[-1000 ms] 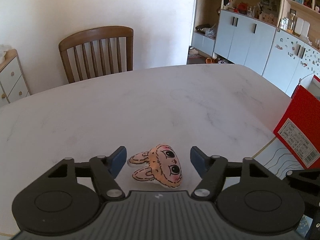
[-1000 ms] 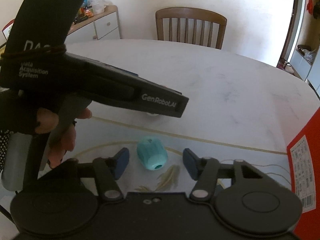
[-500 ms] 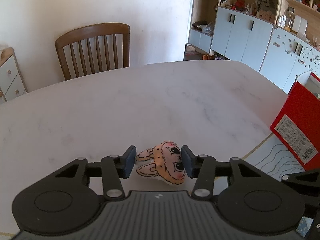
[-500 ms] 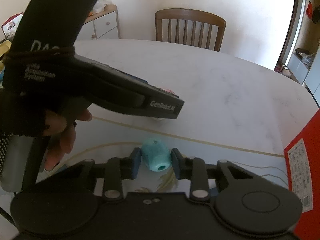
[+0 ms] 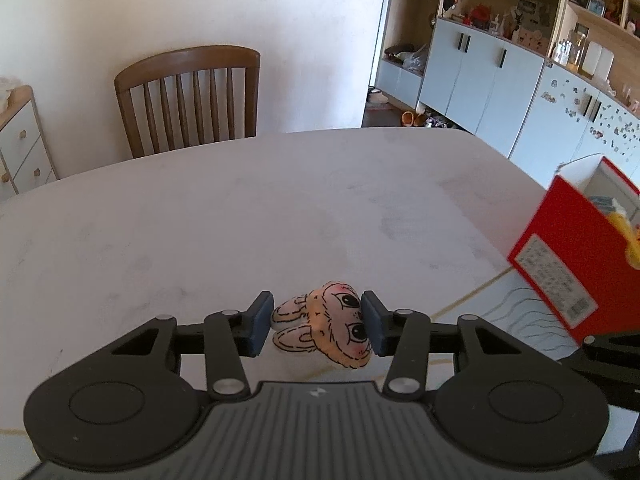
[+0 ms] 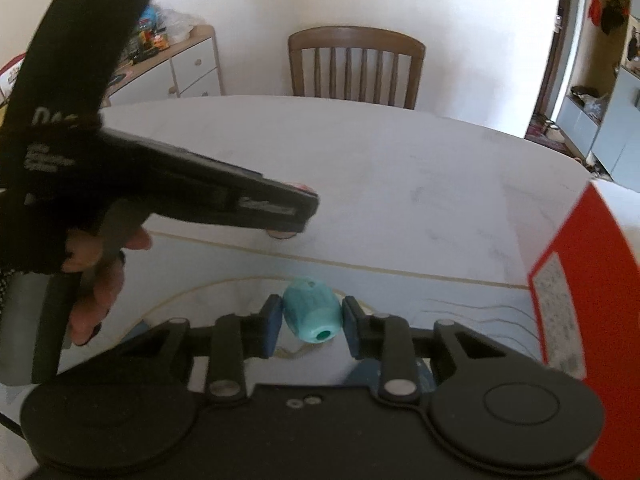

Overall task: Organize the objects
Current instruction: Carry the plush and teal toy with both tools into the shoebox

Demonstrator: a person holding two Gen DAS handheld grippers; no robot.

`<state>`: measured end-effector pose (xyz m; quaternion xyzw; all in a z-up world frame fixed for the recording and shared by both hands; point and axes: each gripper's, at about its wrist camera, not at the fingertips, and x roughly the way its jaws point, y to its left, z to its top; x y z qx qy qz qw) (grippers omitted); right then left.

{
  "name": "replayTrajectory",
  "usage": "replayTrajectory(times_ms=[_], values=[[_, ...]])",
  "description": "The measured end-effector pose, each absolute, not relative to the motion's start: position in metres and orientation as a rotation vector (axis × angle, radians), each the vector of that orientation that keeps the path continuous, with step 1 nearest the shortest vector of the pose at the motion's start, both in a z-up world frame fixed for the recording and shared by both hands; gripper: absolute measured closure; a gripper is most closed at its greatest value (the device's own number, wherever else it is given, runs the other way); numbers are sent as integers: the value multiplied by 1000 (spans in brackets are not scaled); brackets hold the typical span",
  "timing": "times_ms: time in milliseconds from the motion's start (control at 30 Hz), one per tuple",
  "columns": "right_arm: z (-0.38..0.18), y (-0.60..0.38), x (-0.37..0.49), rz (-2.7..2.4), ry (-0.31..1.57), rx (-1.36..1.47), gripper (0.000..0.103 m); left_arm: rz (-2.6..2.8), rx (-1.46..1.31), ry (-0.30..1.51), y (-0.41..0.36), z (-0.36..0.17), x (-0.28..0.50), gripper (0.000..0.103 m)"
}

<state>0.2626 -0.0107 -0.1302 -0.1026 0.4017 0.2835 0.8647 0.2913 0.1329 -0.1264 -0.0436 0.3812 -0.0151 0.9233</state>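
The left gripper [image 5: 318, 322] is clamped on a small plush rabbit head [image 5: 330, 328], both pads pressed to its sides, close above the white desk [image 5: 240, 216]. The right gripper [image 6: 308, 322] is closed on a teal ribbed cap-like piece [image 6: 312, 314], held near a patterned mat [image 6: 460, 300] at the desk's near edge. A hand [image 6: 96, 276] grips the left tool's handle at the left of the right wrist view. To the right stands an open red box [image 5: 576, 264]. Beyond the desk's far edge is a wooden chair [image 5: 188, 96], with pale blue cabinets [image 5: 480, 80] far right.
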Motion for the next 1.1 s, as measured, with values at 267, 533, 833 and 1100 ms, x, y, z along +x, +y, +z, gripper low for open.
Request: replayTrajectory(times_ms=[267, 533, 833, 1100], values=[[-103, -39, 246, 556, 831, -162, 72, -54, -102, 783, 122, -102, 265, 56], [-72, -73, 232, 535, 805, -94, 72, -81, -113, 782, 105, -76, 231, 56], [-37, -105, 212, 524, 768, -84, 72, -128, -89, 768, 71, -42, 198, 56], [-24, -150, 203, 506, 749, -69, 72, -185, -87, 765, 24, -20, 185, 56]])
